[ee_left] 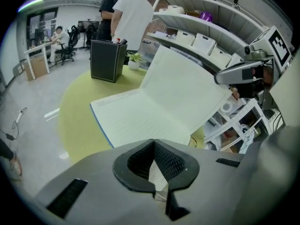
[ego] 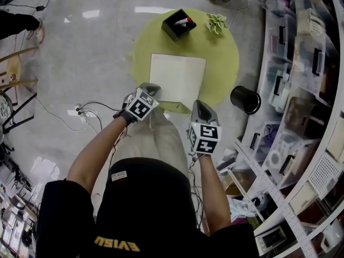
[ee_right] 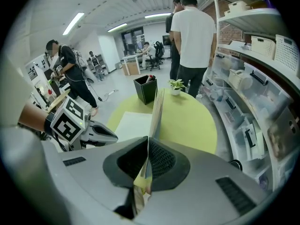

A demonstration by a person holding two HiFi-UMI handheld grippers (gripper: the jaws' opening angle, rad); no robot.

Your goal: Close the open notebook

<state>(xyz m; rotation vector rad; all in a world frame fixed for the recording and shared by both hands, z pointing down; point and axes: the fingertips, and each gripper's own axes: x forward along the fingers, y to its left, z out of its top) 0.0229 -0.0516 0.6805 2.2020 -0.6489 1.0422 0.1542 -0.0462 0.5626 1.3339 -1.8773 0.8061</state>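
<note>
The open notebook [ego: 177, 77] lies on a round yellow-green table [ego: 226, 58]. My right gripper [ego: 200, 105] is at its near right corner, shut on the right half. In the right gripper view that half [ee_right: 157, 107] stands almost edge-on, running from my closed jaws [ee_right: 147, 139] toward the far side. The left gripper view shows the same half [ee_left: 187, 93] tilted up off the table, with the lined left page [ee_left: 136, 116] lying flat. My left gripper [ego: 149, 88] sits at the near left corner, with a sliver of white paper pinched between its closed pads [ee_left: 152, 142].
At the table's far edge are a black box of pens [ego: 178, 24] and a small potted plant [ego: 216, 22]. A black cup [ego: 245, 99] stands on the floor by the table's right side. Shelving with bins [ego: 301, 90] runs along the right. People [ee_right: 192, 32] stand beyond the table.
</note>
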